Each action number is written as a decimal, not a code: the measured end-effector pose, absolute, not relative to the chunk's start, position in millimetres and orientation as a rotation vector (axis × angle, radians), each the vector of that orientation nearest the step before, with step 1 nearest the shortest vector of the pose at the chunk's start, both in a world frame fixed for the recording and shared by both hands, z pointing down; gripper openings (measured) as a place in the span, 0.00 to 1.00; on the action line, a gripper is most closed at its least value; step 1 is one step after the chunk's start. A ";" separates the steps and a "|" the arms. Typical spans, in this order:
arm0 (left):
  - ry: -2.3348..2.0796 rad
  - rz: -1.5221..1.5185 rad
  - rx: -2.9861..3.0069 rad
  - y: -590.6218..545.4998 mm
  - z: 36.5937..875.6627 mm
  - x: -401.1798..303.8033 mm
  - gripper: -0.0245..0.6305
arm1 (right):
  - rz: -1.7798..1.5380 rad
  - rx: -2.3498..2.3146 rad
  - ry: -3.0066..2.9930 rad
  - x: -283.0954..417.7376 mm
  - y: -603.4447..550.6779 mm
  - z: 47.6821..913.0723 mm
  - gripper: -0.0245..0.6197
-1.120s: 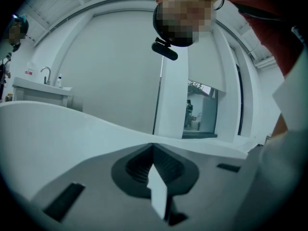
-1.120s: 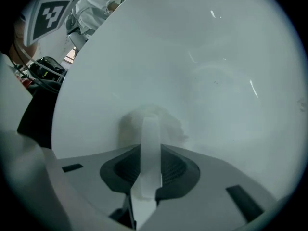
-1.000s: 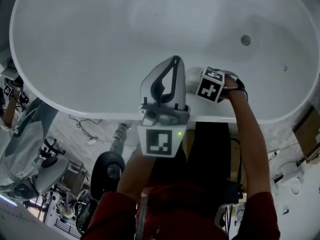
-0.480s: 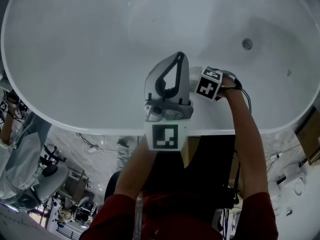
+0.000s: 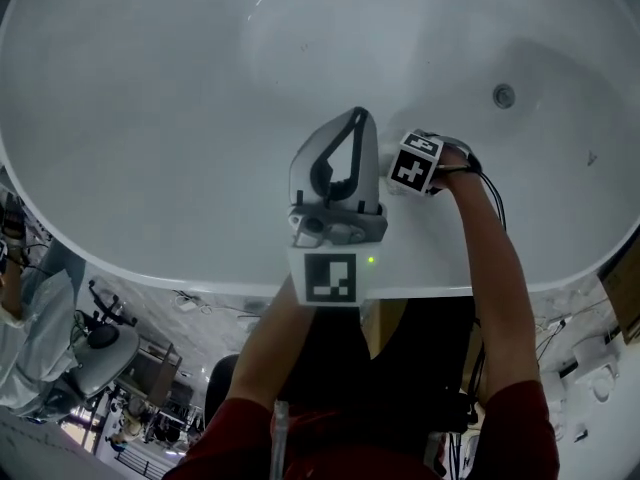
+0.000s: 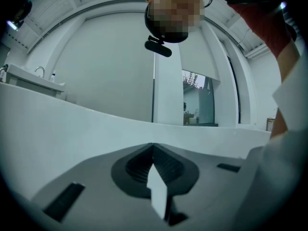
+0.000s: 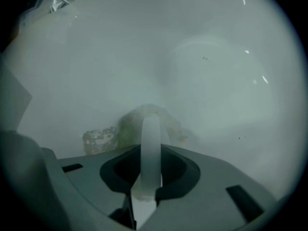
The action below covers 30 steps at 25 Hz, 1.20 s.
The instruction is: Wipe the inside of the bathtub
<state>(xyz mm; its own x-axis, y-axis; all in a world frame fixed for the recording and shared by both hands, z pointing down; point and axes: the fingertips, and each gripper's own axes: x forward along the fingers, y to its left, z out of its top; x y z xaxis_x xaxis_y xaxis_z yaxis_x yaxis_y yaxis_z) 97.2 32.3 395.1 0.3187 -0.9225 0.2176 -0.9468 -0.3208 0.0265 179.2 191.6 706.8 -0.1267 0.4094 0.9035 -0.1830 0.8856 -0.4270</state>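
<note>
The white bathtub [image 5: 200, 98] fills the head view, its drain [image 5: 503, 95] at the right. My right gripper [image 5: 400, 183] points down at the near inner wall, mostly hidden under its marker cube [image 5: 415, 165]. In the right gripper view the right gripper [image 7: 150, 121] is shut on a pale greenish cloth [image 7: 163, 119], pressed against the tub wall [image 7: 202, 71]; a mottled patch [image 7: 101, 139] shows left of the cloth. My left gripper [image 5: 352, 120] hovers over the near rim [image 5: 150, 258]. In the left gripper view the left gripper [image 6: 154, 150] is shut with nothing in it.
The left gripper view looks up past the tub rim [image 6: 72, 124] at a wall and a window [image 6: 197, 100]. Cables and equipment [image 5: 100, 338] lie on the floor left of the person's legs. A box [image 5: 625, 288] stands at the right edge.
The head view has shifted further over the tub, so the near rim sits lower in the picture. Both grippers keep almost the same places; the right one has edged slightly into the tub.
</note>
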 end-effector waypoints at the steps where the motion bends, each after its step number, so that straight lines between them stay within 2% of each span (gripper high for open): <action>1: -1.730 0.251 2.427 33.3 396.6 96.3 0.06 | 0.508 -0.170 -1.613 180.6 189.7 714.7 0.18; 10: -1.742 0.277 2.389 31.0 407.0 75.3 0.06 | 0.446 -0.103 -1.595 179.0 170.8 768.7 0.18; 16: -1.715 0.295 2.407 33.2 406.3 95.8 0.06 | 0.389 -0.021 -1.583 194.0 165.6 792.6 0.18; 25: -1.723 0.327 2.411 35.3 408.2 115.3 0.06 | 0.370 -0.040 -1.606 203.6 165.7 793.2 0.18; 30: -1.726 0.312 2.427 34.1 393.5 132.3 0.06 | 0.397 -0.068 -1.665 213.4 155.6 757.0 0.18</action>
<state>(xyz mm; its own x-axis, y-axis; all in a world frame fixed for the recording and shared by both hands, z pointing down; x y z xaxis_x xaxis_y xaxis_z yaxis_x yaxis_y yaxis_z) 132.3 34.1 393.5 0.3175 -0.9140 0.2526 -0.9446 -0.3282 -0.0002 213.4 155.6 757.0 -0.1402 0.2737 0.9515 -0.1851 0.9368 -0.2968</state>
